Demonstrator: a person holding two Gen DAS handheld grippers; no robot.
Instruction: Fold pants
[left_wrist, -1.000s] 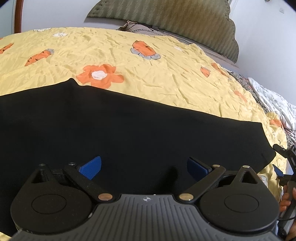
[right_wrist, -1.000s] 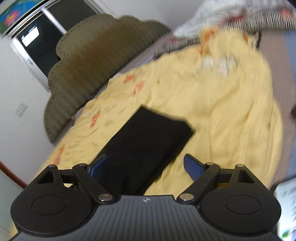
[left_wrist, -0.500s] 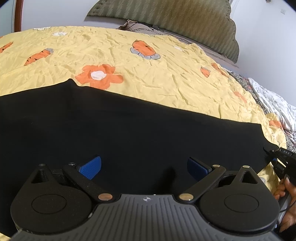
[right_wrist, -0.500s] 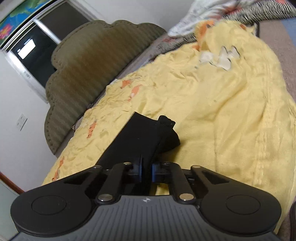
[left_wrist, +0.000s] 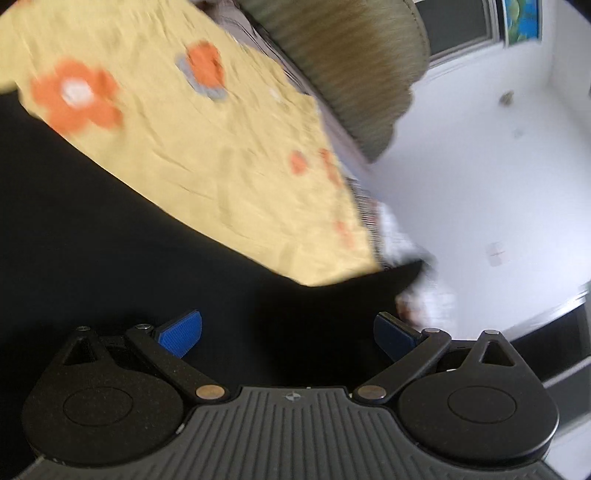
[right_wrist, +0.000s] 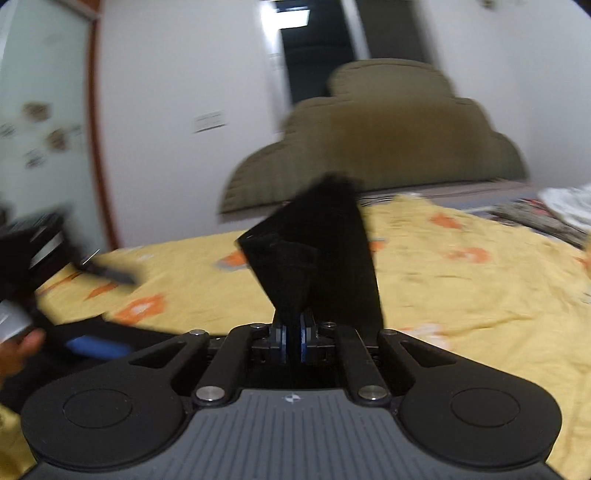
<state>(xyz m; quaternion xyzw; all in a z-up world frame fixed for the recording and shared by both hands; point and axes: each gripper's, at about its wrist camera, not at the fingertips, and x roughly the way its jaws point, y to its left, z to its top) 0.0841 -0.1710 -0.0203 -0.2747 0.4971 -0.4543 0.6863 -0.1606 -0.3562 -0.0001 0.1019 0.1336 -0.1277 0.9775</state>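
Right tool: pressed together, pinching lifted end of black pants, cloth rising toward 12 o'clock | Left tool: spread, over pants lying on bed | Long axis: runs left-right between tools | Right nearer fold end.

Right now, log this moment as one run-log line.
step: fold lift | right tongs: shut on black pants, end raised | left tongs: open over pants | surface: yellow bedspread
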